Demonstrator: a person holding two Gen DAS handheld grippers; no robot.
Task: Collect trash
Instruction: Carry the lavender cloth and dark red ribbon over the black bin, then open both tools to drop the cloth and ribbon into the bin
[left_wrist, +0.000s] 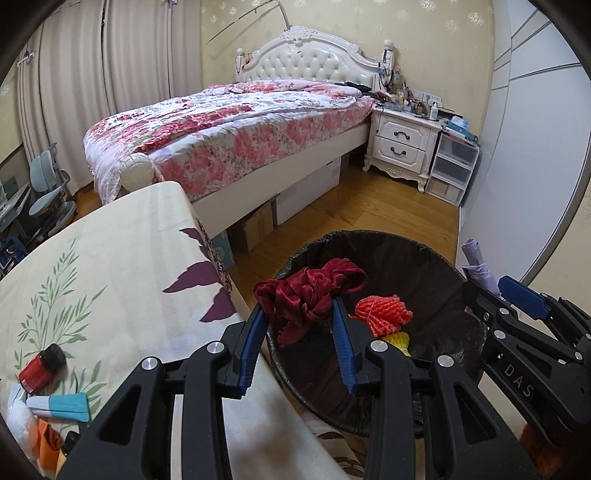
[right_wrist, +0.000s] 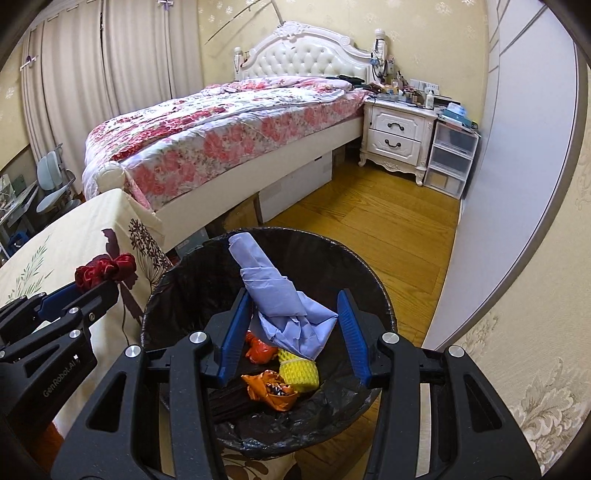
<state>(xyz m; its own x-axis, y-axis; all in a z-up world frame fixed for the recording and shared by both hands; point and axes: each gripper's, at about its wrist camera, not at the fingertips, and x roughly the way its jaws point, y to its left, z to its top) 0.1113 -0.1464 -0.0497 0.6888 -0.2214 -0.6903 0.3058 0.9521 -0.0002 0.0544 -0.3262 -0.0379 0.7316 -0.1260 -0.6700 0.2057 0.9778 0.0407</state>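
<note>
Blue ribbed pads of the left gripper (left_wrist: 301, 314) press from both sides on a crumpled dark red satin ribbon (left_wrist: 310, 291), which it holds above the near rim of the round trash bin lined with a black plastic bag (left_wrist: 436, 258). The right gripper (right_wrist: 291, 317) holds a crumpled pale lilac sheet of paper (right_wrist: 280, 295) over the middle of the same bin; the left pad touches the paper, while the right pad stands a little apart from it, so I cannot tell if the grip is tight. Inside the bin lie a piece of orange-red foam net (left_wrist: 382, 312), a piece of yellow foam net (right_wrist: 299, 371) and a crumpled orange foil wrapper (right_wrist: 271, 391). Just to the left of the bin stands the counter covered with a cream cloth with green and purple leaf print (left_wrist: 122, 258). On it lie a small red jar with a black lid (left_wrist: 40, 367) and a white tube with a blue end (left_wrist: 62, 406). Behind, across the wooden floor (right_wrist: 388, 229), stands the bed with a pink flower cover (left_wrist: 229, 125), with a white nightstand (left_wrist: 400, 146) beside it.
</note>
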